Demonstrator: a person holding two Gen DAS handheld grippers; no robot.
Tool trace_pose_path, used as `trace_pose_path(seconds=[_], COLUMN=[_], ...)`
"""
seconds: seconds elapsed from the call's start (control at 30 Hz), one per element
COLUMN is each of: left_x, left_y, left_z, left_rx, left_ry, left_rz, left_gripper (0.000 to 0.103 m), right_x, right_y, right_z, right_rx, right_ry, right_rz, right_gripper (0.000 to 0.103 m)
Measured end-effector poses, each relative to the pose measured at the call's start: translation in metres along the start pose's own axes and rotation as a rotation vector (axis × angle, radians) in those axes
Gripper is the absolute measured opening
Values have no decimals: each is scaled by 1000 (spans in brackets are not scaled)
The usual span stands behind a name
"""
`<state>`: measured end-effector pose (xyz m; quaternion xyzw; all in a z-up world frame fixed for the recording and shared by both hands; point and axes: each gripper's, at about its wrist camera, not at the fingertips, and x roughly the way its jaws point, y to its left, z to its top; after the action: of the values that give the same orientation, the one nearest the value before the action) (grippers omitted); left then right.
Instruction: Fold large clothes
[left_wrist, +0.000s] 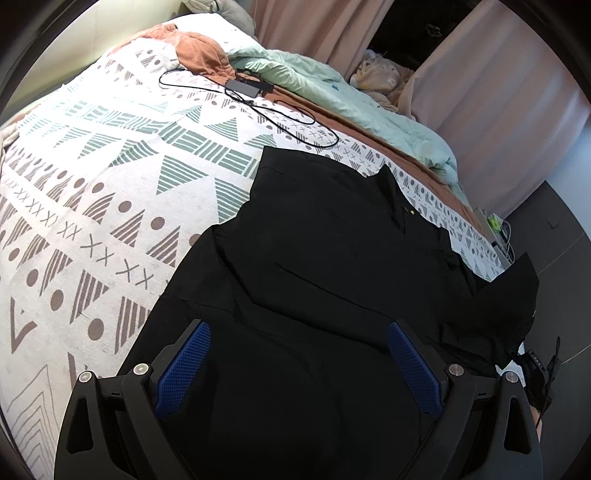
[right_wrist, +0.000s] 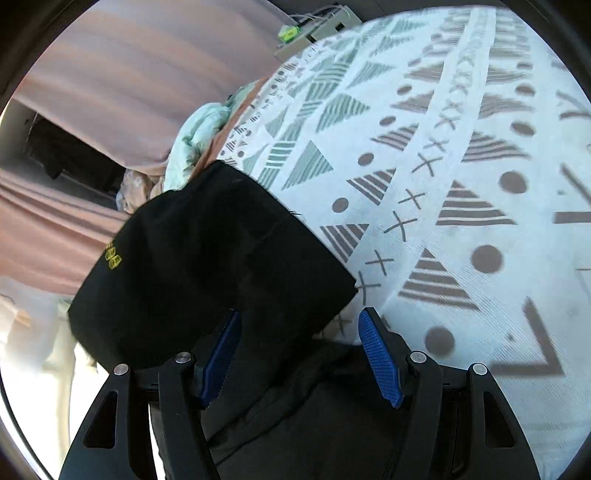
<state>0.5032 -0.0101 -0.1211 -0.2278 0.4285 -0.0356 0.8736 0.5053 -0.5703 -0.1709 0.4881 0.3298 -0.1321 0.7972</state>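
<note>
Pink curtains (left_wrist: 491, 92) hang behind a bed whose cover (left_wrist: 110, 206) is white with a print of grey and green triangles, dots and crosses; a mint green quilt (left_wrist: 332, 88) lies crumpled along the far edge of the bed, and a rust-coloured cloth (left_wrist: 199, 51) lies near the head end; a black power adapter (left_wrist: 249, 87) with its thin cable (left_wrist: 295, 125) rests on the cover between them.

On the near part of the bed lies a black garment (left_wrist: 325, 251), spread mostly flat with some creases; one sleeve (left_wrist: 513, 284) hangs past the edge of the bed on the right side of the left wrist view; a small yellow mark shows near its collar.

The left gripper (left_wrist: 299, 365) is above the lower part of the garment; its fingers with blue pads (left_wrist: 184, 369) stand wide apart, and the black cloth shows between them, but the pads do not press on it.

The right gripper (right_wrist: 301, 358) is also open, to a middle width; in its view a fold of the black garment (right_wrist: 207, 258), with yellow printed marks at one side, lies in front of the fingers and partly over the left blue pad (right_wrist: 221, 358); the right pad is free, so nothing is clamped; this view is somewhat blurred.
</note>
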Motion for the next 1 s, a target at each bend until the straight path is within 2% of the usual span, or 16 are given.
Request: trace_pose_path(seconds=[0.03,0.07,0.1,0.13,0.17,0.27,0.43,0.67,1.0], left_x=[0,0,1,1,1,0,-7,-18,-26], left_y=[0,1,1,1,1,2,4,12,38], left_z=[0,0,0,1,1,2,3,1,3], left_rx=[0,-1,-1,-2,-4,-10,-26,-46,-67], left_ry=[-1,-1,-2,-2,-3,-6,-19,-39,-52], left_rz=[1,2,3,4,4,0,-17,-19,16], left_gripper=[97,97,97,97,97,97,97,97,97], right_x=[6,9,6,4,3,3,-16,-26,-25], right_y=[-9,-6,-4,0,4,23,63,120,192], right_z=[2,9,14,13,13,20,5,-29,-108], right_rx=[9,13,10,4,-4,-55,-144,-258,-365], right_ry=[-4,-16,-28,-32,-42,-71,-87,-74,-4], right_rz=[6,12,17,14,29,67,162,244,354], right_gripper=[66,62,54,37,32,23,19,17,15])
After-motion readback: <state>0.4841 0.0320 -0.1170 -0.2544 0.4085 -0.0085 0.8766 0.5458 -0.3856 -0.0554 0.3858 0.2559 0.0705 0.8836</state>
